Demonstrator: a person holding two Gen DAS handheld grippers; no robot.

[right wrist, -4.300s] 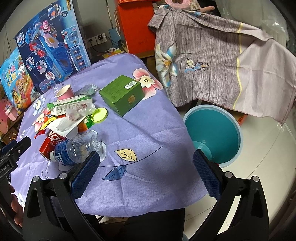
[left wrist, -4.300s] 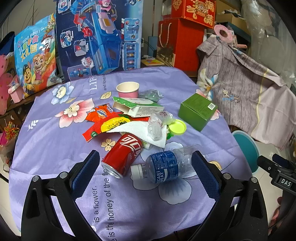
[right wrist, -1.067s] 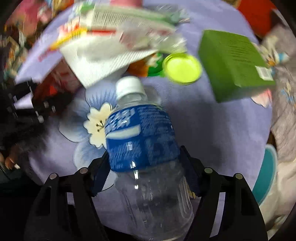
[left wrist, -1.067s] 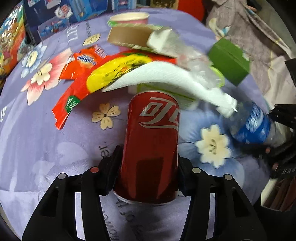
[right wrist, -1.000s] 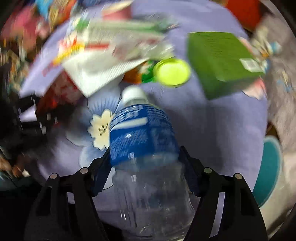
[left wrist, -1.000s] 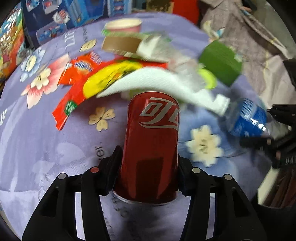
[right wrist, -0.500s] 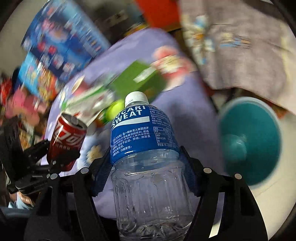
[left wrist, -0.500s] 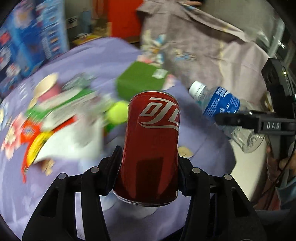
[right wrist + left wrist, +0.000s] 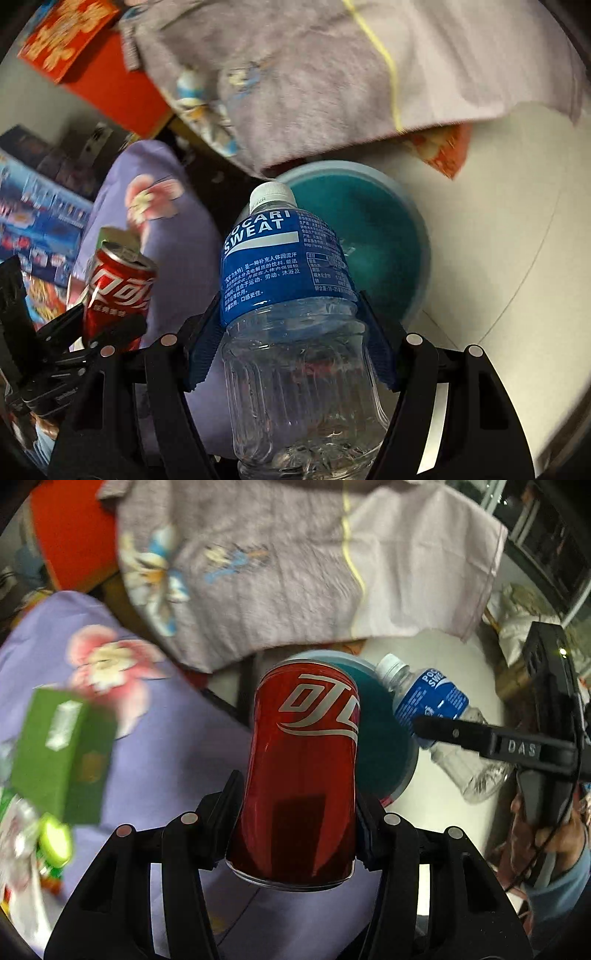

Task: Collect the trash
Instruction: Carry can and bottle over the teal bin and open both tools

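Left gripper [image 9: 299,812] clamped around the lower body of a red cola can [image 9: 303,771], top end pointing forward and away; right gripper [image 9: 291,343] clamped on a clear Pocari Sweat bottle [image 9: 291,317] just below its blue label, white cap forward. Both carried off the table, past the edge of the purple floral tablecloth [image 9: 173,746], with a teal bin [image 9: 384,236] on the pale floor just ahead of and below both sets of tips. Seen from the left wrist, the bottle hanging to the right of the can, near it but apart. Likely light, both of them: bottle apparently empty, thin-walled and springy, liable to dent or squirt out of a hard pinch, so best taken at the ribbed waist as now; can stiff across its width yet smooth and slick, best gripped mid-body. Open room over the bin mouth, probably enough for both drops, though the two pairs of tongs sit close and could knock together. Hanging grey-lilac cloth [image 9: 332,74] draped just beyond the bin, its hem near the far rim. Behind and to the left of the left tongs, a green box [image 9: 62,753] and a lime-green lid [image 9: 55,843] remaining on the cloth.
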